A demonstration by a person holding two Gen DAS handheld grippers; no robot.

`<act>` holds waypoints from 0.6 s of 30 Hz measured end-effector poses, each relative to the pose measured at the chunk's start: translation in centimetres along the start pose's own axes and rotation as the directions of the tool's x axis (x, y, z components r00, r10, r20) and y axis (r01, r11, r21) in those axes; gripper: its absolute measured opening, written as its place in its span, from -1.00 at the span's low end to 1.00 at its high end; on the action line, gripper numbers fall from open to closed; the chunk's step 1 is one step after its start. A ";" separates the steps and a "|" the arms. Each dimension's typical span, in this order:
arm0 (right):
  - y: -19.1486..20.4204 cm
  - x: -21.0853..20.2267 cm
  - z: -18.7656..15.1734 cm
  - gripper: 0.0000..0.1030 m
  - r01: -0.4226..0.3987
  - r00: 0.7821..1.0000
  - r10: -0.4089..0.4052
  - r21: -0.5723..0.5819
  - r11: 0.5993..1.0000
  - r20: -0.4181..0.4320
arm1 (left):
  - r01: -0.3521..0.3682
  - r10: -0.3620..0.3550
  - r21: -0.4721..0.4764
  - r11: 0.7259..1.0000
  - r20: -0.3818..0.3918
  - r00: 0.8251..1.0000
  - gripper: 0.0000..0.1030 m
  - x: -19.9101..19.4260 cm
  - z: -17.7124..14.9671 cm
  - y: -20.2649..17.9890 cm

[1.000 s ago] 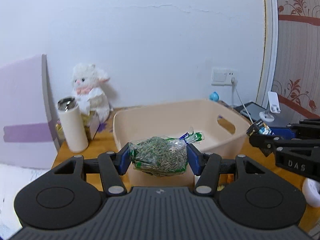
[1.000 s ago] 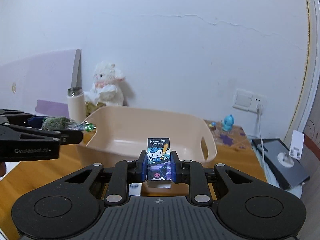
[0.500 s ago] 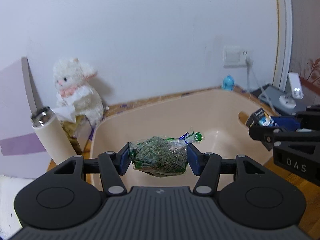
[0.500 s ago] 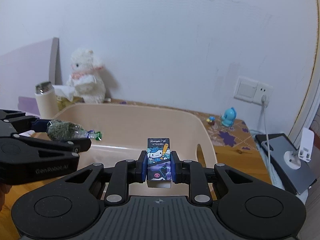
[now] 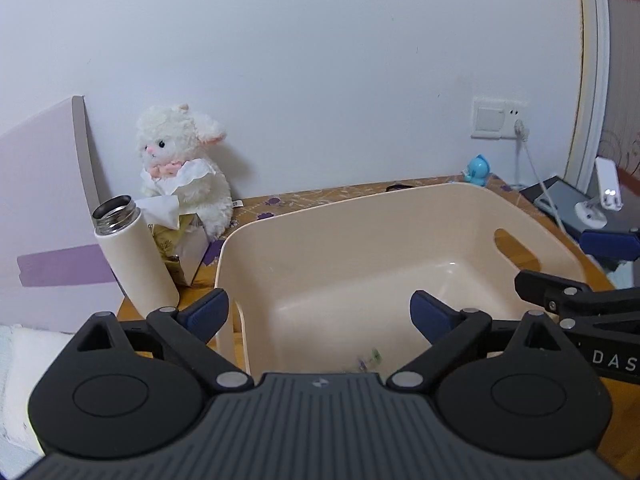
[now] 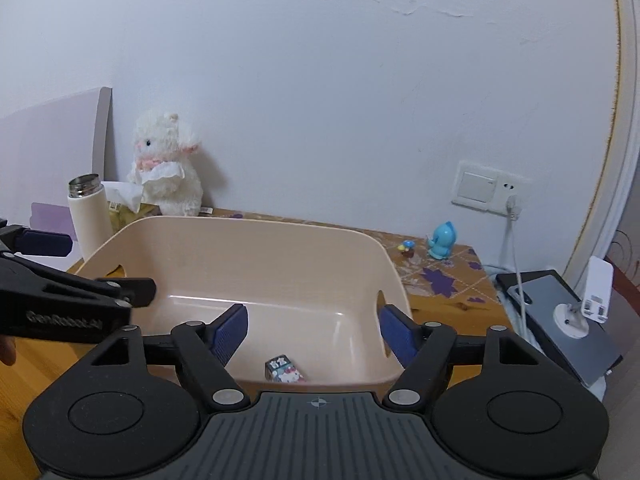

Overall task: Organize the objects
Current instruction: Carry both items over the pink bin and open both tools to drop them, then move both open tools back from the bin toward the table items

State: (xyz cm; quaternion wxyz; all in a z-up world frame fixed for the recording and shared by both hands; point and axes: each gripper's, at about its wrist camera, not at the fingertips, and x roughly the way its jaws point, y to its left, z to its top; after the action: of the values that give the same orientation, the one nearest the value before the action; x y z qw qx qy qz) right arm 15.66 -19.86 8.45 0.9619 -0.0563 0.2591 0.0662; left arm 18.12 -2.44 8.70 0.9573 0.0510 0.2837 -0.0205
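Observation:
A beige plastic bin (image 5: 400,216) (image 6: 256,236) stands on the wooden table. My left gripper (image 5: 319,314) is open and empty above the bin's near left part. Only a blurred tip of the green herb bag (image 5: 370,359) shows inside the bin, just above my gripper body. My right gripper (image 6: 313,330) is open and empty over the bin's near right part. The small cartoon-printed box (image 6: 283,369) lies on the bin floor just below it. Each gripper shows at the edge of the other's view.
A white thermos (image 5: 134,256) without a lid, a tissue box and a white plush lamb (image 5: 182,170) stand left of the bin. A blue figurine (image 6: 440,240), a wall socket with cable (image 6: 488,192) and a tablet with a white stand (image 6: 568,316) are to the right.
Both grippers opened over the bin. The herb bag left my left gripper and the cartoon box left my right gripper; both dropped into the bin.

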 end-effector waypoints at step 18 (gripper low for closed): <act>0.4 -6.5 -5.6 0.82 0.031 0.998 -0.032 -0.038 0.999 -0.048 | 0.016 -0.016 0.015 1.000 -0.002 1.000 0.91 -6.9 -5.6 0.2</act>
State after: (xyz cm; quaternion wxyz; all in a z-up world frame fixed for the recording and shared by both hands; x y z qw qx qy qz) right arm 7.30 -20.95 6.88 0.9551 -0.0799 0.2800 0.0546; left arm 9.30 -1.52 7.81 0.9565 0.0559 0.2848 -0.0301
